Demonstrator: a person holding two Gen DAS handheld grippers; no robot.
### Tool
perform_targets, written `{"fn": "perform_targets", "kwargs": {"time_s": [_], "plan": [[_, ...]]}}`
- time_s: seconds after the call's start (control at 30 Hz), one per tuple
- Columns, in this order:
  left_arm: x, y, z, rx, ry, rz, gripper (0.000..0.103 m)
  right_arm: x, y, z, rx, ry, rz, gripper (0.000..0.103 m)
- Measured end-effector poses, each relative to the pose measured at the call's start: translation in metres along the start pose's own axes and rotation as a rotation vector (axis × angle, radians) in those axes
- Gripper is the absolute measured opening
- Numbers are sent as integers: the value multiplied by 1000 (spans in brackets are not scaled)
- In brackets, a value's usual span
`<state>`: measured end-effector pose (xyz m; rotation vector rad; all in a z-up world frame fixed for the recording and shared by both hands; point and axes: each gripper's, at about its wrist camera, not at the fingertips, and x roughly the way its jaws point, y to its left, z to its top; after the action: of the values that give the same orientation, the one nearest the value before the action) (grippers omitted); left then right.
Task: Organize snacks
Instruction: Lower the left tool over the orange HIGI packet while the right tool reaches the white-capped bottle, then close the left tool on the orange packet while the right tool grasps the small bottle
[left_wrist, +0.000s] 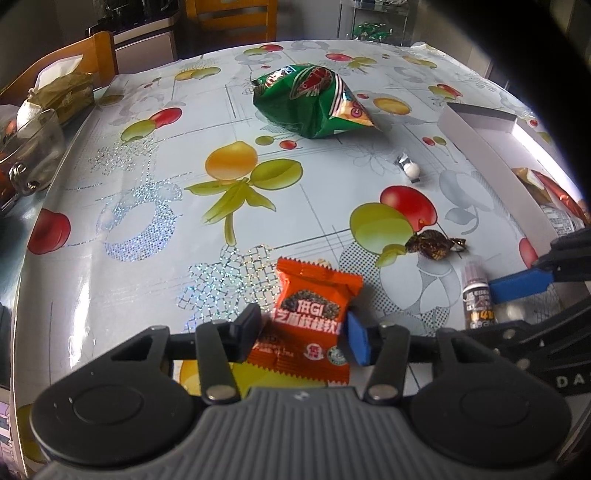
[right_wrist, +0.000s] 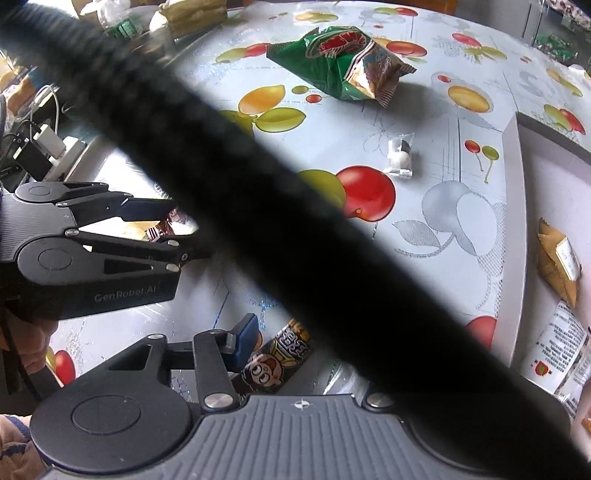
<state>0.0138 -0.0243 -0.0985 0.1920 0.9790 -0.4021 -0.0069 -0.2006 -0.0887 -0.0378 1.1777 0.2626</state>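
Note:
My left gripper (left_wrist: 303, 332) has its jaws on both sides of an orange snack packet (left_wrist: 310, 314) that lies on the fruit-print tablecloth (left_wrist: 147, 192); the pads touch its edges. My right gripper (right_wrist: 280, 350) stands over a dark cartoon-print snack stick (right_wrist: 277, 354), which also shows in the left wrist view (left_wrist: 478, 299). A thick black cable (right_wrist: 258, 203) hides its right finger. A green snack bag (left_wrist: 314, 99) lies farther back, with a small white candy (left_wrist: 410, 169) and a brown wrapped candy (left_wrist: 434, 243) between.
A white box (left_wrist: 491, 155) at the right holds several snacks (right_wrist: 557, 266). A glass jar (left_wrist: 33, 151) and a tissue box (left_wrist: 62, 92) stand at the left edge. Wooden chairs (left_wrist: 96, 51) stand behind the table.

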Motion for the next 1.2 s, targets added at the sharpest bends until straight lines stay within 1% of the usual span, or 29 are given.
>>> {"fn": "perform_targets", "kwargs": {"time_s": [0.23, 0.33, 0.43, 0.73, 0.83, 1.03, 1.2], "plan": [[1, 0, 1, 3, -4, -1, 50, 5, 12, 8, -83, -21, -7, 31], [2, 0, 2, 3, -5, -1, 50, 7, 16, 8, -127, -32, -8, 27], [3, -1, 3, 4, -6, 1, 50, 7, 18, 7, -159, -35, -13, 27], [5, -2, 5, 6, -10, 5, 50, 6, 25, 1, -222, -16, -67, 28], [5, -2, 5, 6, -9, 5, 50, 5, 26, 0, -227, -10, -80, 31], [4, -4, 5, 5, 0, 1, 50, 4, 25, -1, -225, 4, -85, 31], [4, -6, 5, 2, 7, 8, 49, 3, 24, -1, -221, 9, -90, 34]]}}
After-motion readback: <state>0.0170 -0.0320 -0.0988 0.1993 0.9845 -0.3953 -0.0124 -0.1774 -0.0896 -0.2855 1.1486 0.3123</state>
